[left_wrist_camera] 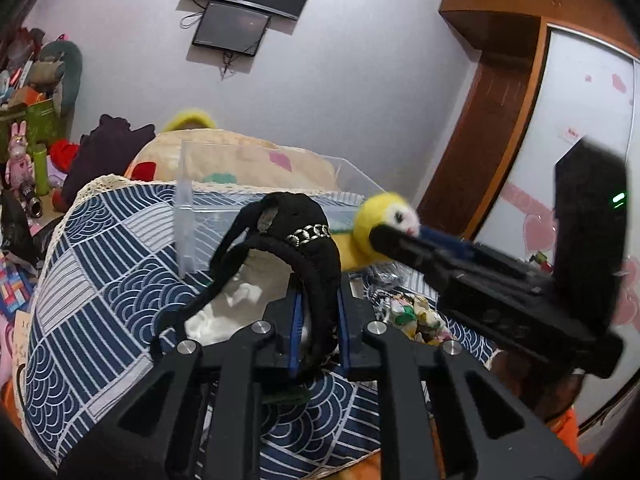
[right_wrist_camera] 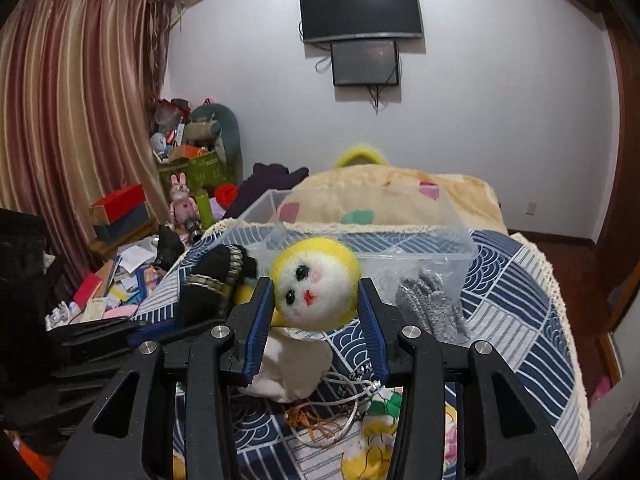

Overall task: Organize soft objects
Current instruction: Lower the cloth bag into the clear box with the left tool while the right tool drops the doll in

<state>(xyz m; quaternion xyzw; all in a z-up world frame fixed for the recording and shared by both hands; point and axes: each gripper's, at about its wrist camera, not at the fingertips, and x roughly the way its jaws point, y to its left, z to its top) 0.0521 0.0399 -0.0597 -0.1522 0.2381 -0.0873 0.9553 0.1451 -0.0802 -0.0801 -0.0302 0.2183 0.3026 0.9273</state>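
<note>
Left gripper [left_wrist_camera: 319, 322]: closed on the padded rim of a black fabric piece [left_wrist_camera: 296, 252], which is held raised above the blue patterned cloth [left_wrist_camera: 100, 280]; a metallic chain band is seen across the fabric's top.
Right gripper [right_wrist_camera: 316, 312]: blue-padded fingers [right_wrist_camera: 258, 320] are pressed against both sides of the yellow felt doll's head [right_wrist_camera: 316, 284], so the doll is gripped; its white face is turned toward the camera.
Yellow felt doll, left wrist view [left_wrist_camera: 382, 218]: seen at the tip of the right gripper [left_wrist_camera: 394, 236], just in front of the clear plastic box [left_wrist_camera: 256, 200].
Clear plastic box [right_wrist_camera: 360, 236]: set on the blue patterned cloth [right_wrist_camera: 520, 280], directly behind the doll; a beige quilt [right_wrist_camera: 384, 196] is seen behind the box.
Grey knit glove [right_wrist_camera: 432, 304]: laid on the cloth in front of the box, to the right of the doll.
White cloth pouch [right_wrist_camera: 292, 364]: laid on the cloth below the doll, nearer than the box.
Cords and floral fabric [right_wrist_camera: 340, 420]: heaped on the cloth in front of the pouch, well apart from the box.
Black fabric piece, right wrist view [right_wrist_camera: 212, 284]: seen left of the doll, beside the box's near left corner.
</note>
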